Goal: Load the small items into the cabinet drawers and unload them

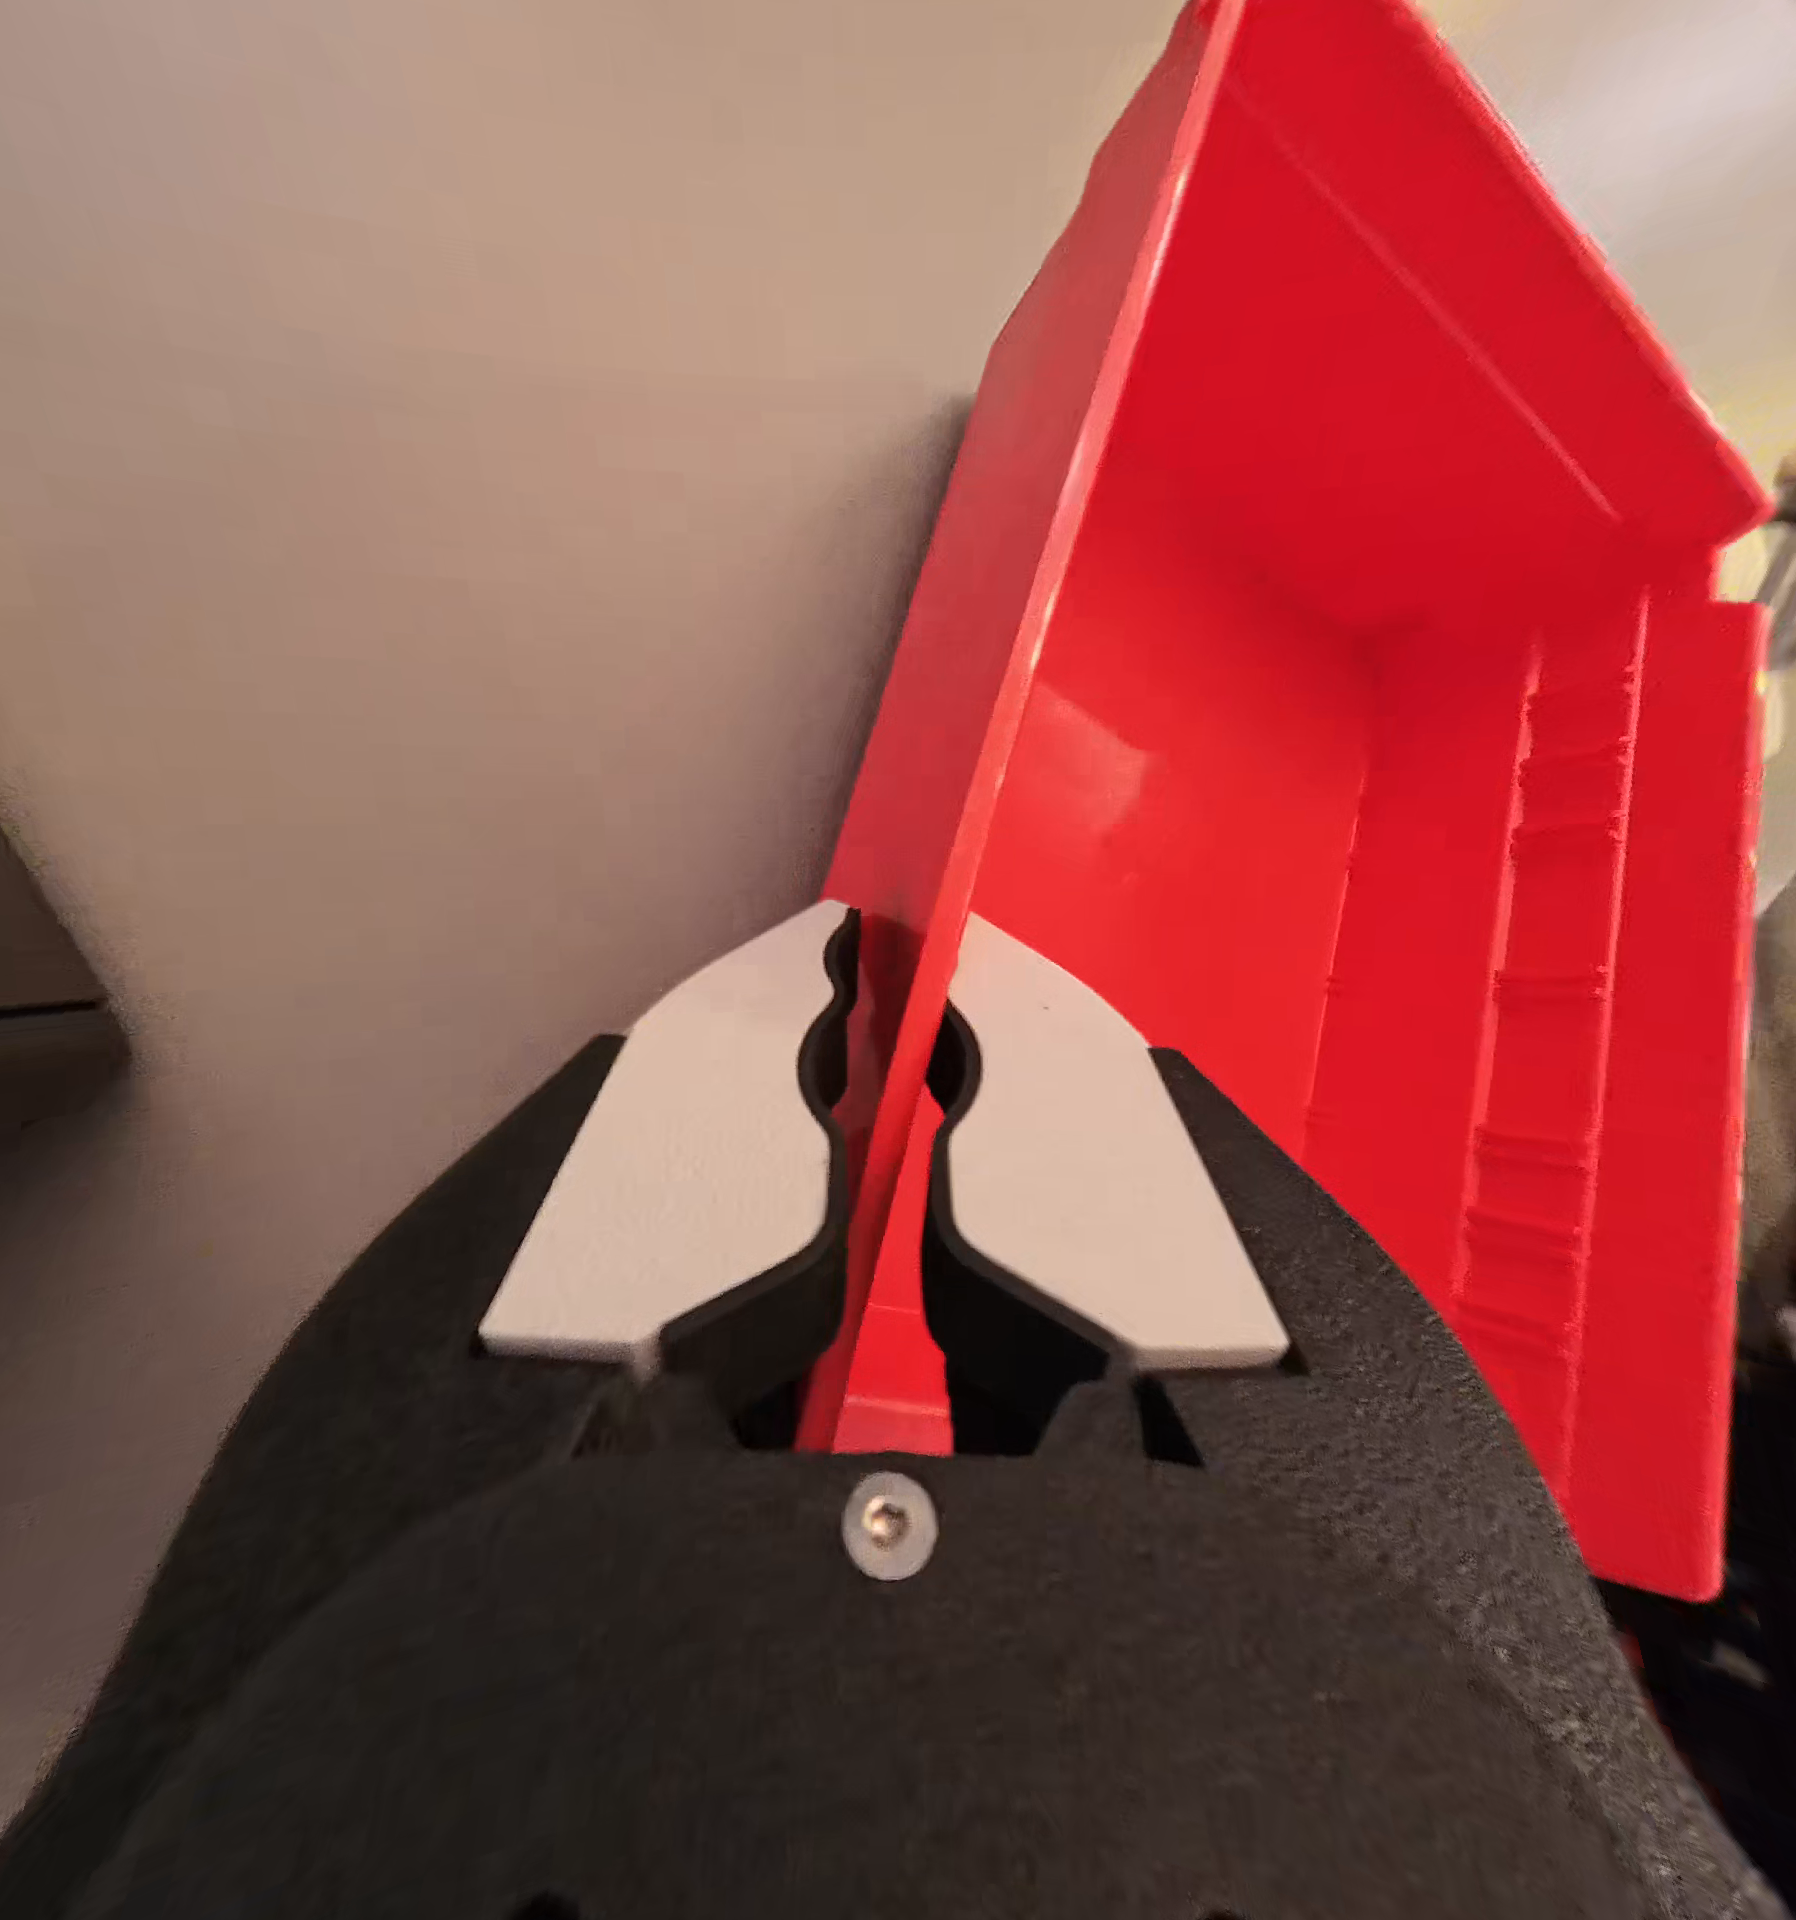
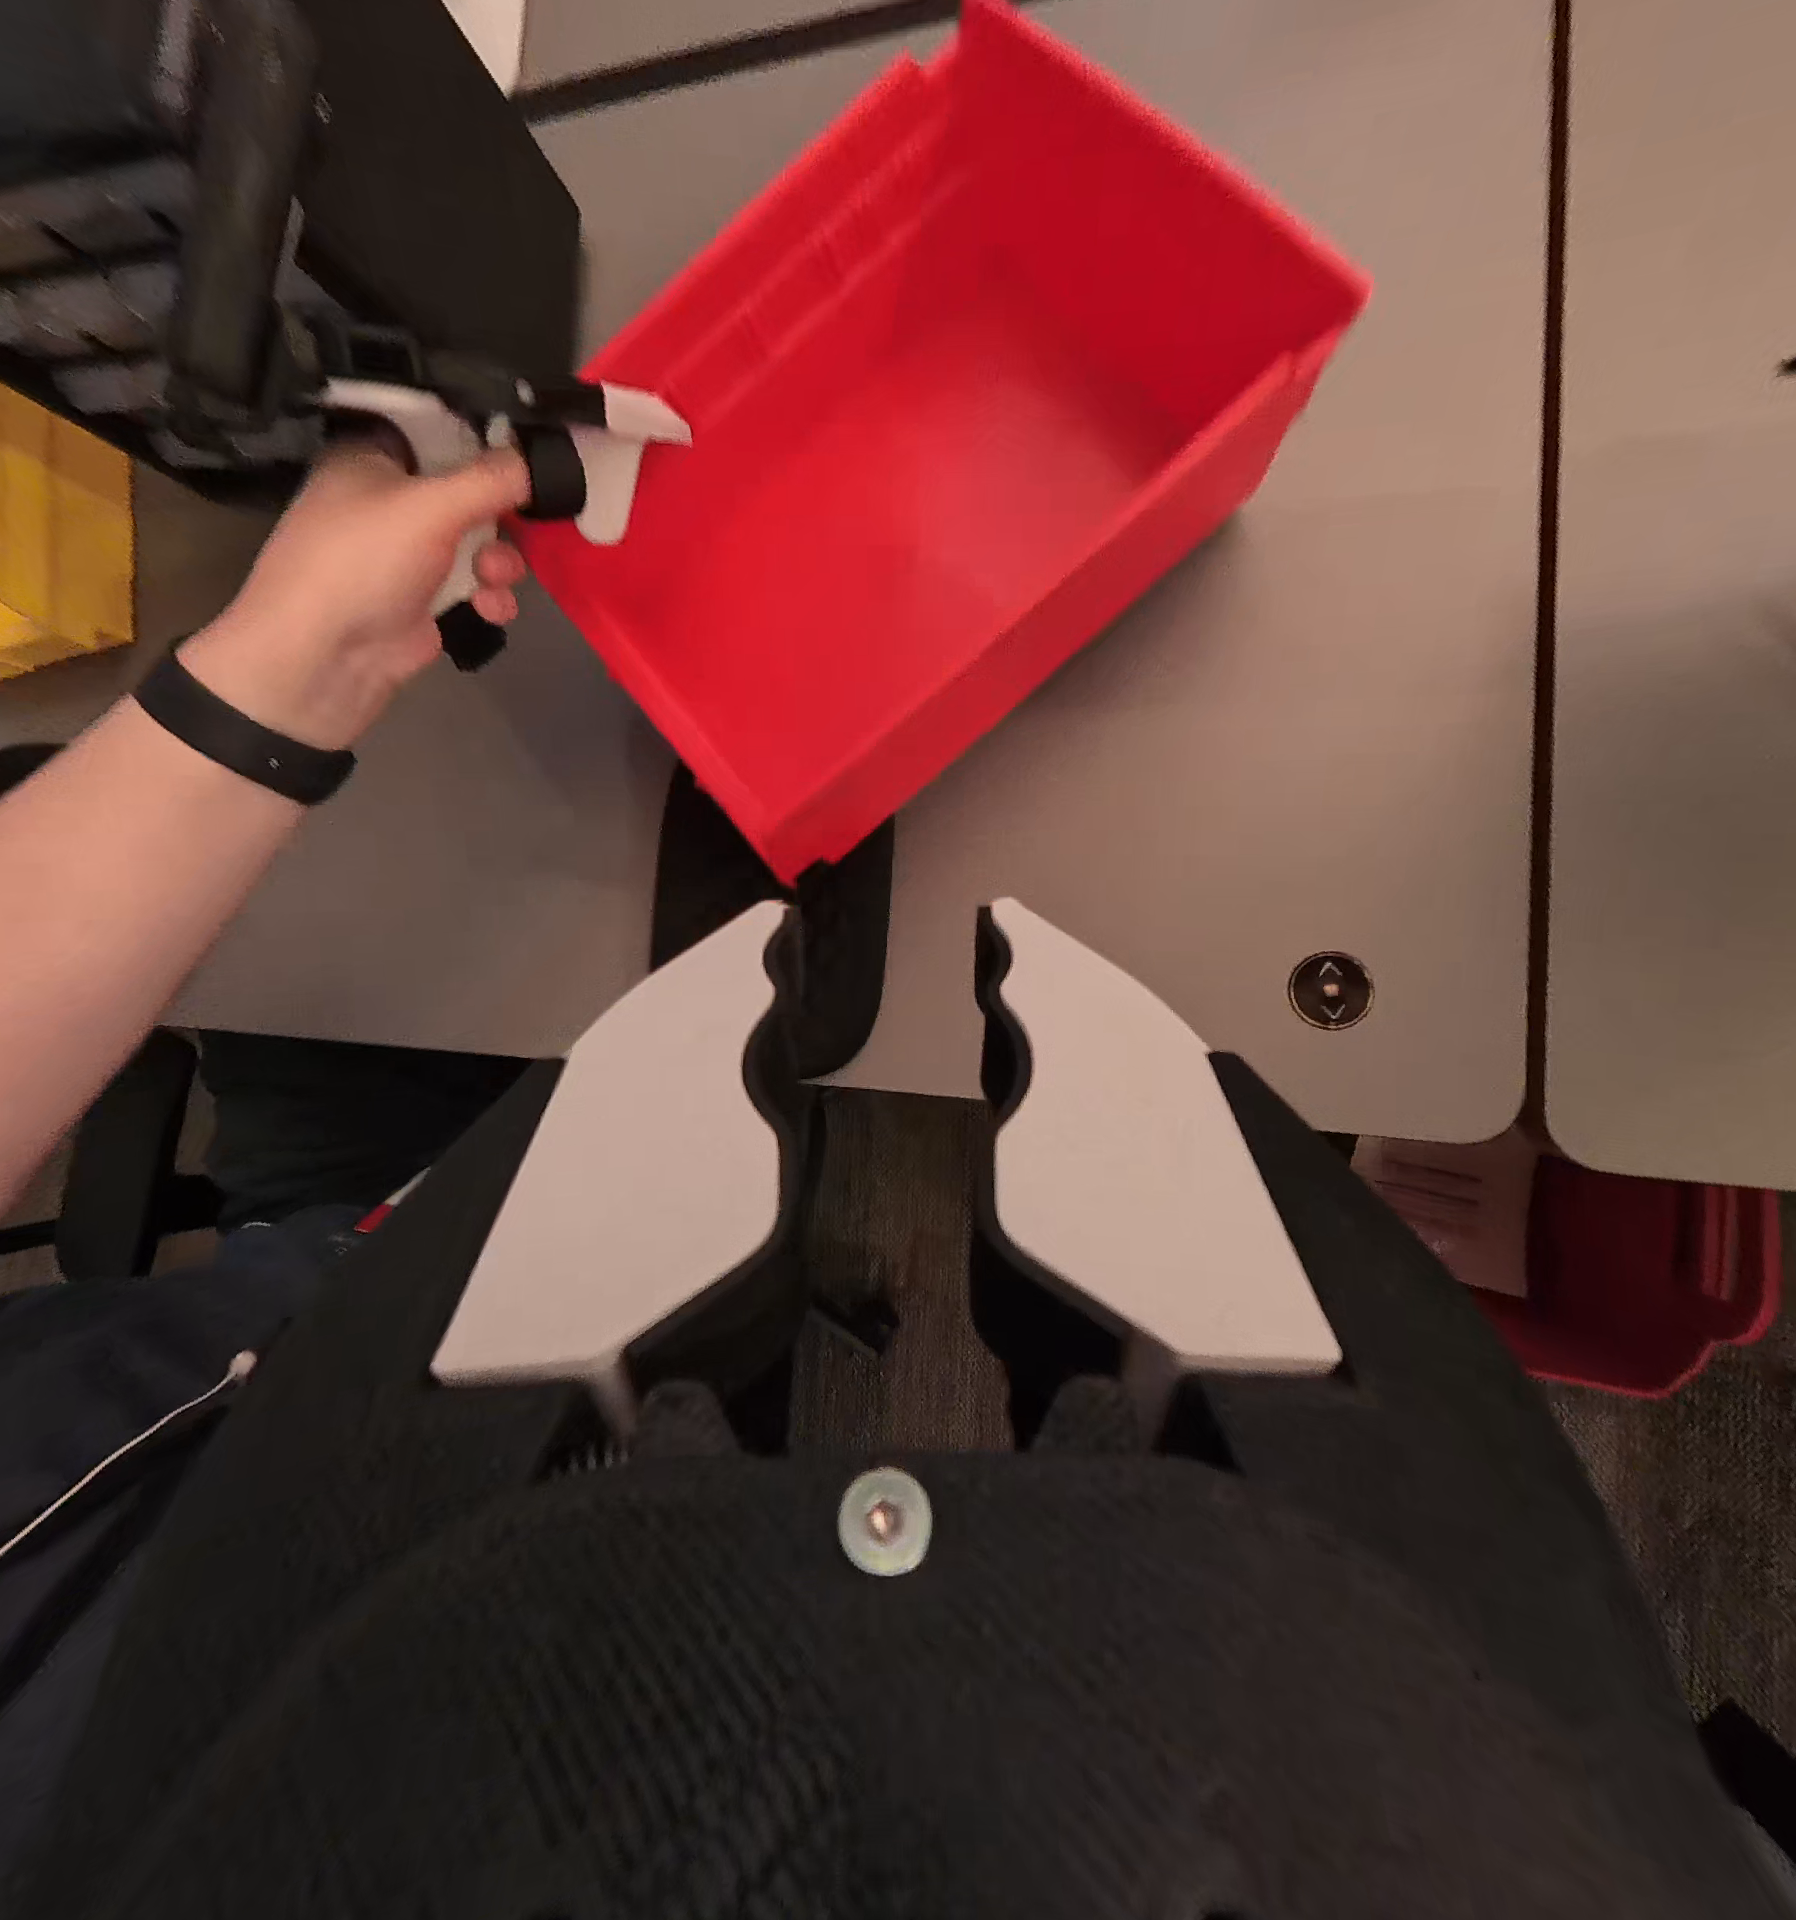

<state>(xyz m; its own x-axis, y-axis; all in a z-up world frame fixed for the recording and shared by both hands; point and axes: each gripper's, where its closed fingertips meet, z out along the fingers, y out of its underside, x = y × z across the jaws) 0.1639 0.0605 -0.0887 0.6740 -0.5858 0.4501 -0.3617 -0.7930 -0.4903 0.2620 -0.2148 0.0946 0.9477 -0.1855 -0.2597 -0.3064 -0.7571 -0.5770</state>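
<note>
My left gripper is shut on one side wall of a red plastic drawer and holds it tilted in the air. In the right wrist view this gripper, in a person's hand, grips the red drawer above the grey table. The drawer's inside looks empty. A black oblong item lies on the table at its front edge, partly under the drawer's low corner. My right gripper is open and empty, above the table's front edge, close to the black item.
A yellow drawer lies at the left edge of the table. A black boxy body stands at the back left. A round control button sits in the tabletop. A red bin is on the floor under the table. Spacing between my two grippers at the tips: around 35 cm. About 15 cm separates my left fingertips from the black boxy body.
</note>
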